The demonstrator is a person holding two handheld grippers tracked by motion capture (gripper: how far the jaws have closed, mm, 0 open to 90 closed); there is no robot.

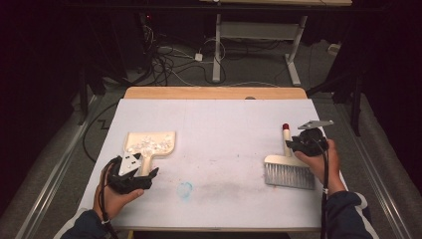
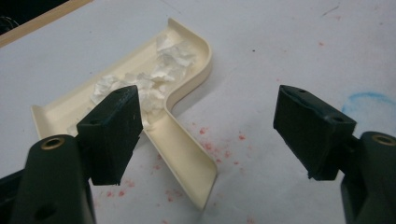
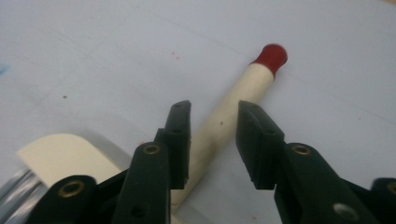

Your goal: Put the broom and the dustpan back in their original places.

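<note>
A cream dustpan (image 1: 158,139) lies at the left of the white table cover, with white paper scraps (image 1: 147,145) in its tray. My left gripper (image 1: 147,174) hovers over its handle (image 2: 187,154), open wide, pads clear of it; the scraps (image 2: 161,70) lie beyond the jaws. At the right lies a hand brush (image 1: 289,174) with grey bristles and a cream handle ending in a red cap (image 1: 285,126). My right gripper (image 1: 297,145) is shut on the brush handle (image 3: 250,86), one pad on each side of it in the right gripper view (image 3: 214,137).
A blue smudge (image 1: 185,189) marks the cover near the front middle, and red specks (image 2: 219,149) dot it by the dustpan. The table's wooden far edge (image 1: 214,92) shows beyond the cover. Cables (image 1: 169,62) and another table's legs (image 1: 217,50) stand behind.
</note>
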